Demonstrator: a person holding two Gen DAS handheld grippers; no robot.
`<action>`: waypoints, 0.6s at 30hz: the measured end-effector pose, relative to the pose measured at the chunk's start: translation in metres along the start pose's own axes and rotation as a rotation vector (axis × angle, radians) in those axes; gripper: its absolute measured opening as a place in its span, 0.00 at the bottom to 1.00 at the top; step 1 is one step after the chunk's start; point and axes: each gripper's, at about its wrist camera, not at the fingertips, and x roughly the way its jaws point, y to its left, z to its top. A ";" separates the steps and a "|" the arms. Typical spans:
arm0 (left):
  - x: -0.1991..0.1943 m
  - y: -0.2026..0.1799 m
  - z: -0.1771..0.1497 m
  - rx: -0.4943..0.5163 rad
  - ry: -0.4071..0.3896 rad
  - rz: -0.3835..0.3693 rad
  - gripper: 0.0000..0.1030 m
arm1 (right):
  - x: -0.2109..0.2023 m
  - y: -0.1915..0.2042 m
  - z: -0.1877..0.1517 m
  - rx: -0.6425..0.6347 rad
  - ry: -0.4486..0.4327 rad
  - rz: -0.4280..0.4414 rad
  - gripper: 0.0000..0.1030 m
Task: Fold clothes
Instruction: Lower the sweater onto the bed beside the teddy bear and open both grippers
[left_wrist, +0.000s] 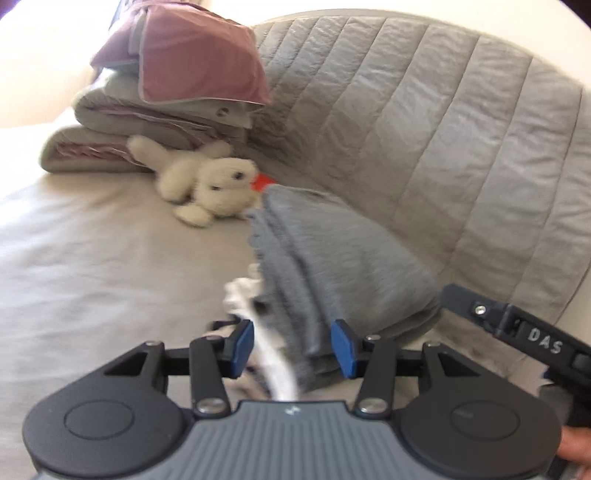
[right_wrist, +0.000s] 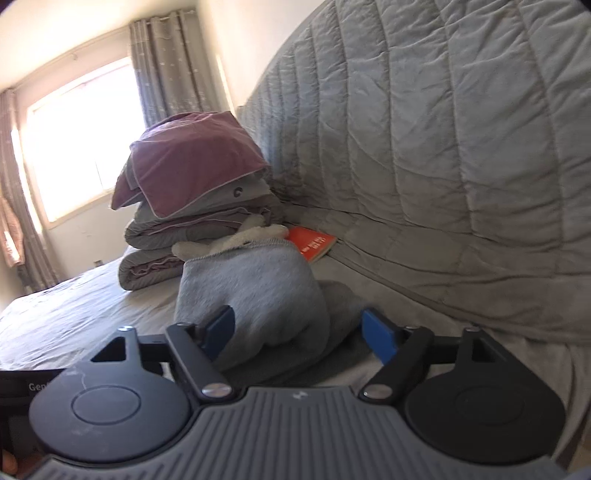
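A grey sweatshirt (left_wrist: 332, 258) lies folded in a bundle on the bed sheet (left_wrist: 92, 266), with a white inner part (left_wrist: 243, 295) poking out at its near end. My left gripper (left_wrist: 293, 347) is open and straddles that near end, with the grey cloth touching its right blue pad (left_wrist: 343, 349). The right gripper's body (left_wrist: 517, 328) shows at the right, beside the bundle. In the right wrist view the same sweatshirt (right_wrist: 258, 288) bulges up between the fingers of my right gripper (right_wrist: 301, 334), which stands wide open around it.
A stack of folded grey quilts (right_wrist: 192, 236) topped by a mauve pillow (left_wrist: 199, 62) sits at the far end of the bed. A white plush toy (left_wrist: 207, 184) and a red booklet (right_wrist: 314, 243) lie near the quilted grey headboard (left_wrist: 443, 129). A curtained window (right_wrist: 81, 140) is behind.
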 end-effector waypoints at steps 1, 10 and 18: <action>-0.007 0.001 0.001 0.019 0.002 0.026 0.47 | -0.003 0.007 -0.001 0.001 0.007 -0.022 0.81; -0.080 0.034 0.010 0.104 -0.024 0.195 0.51 | -0.032 0.080 -0.004 -0.025 0.024 -0.126 1.00; -0.160 0.099 0.009 0.085 -0.077 0.304 0.54 | -0.059 0.153 -0.008 -0.060 0.032 -0.187 1.00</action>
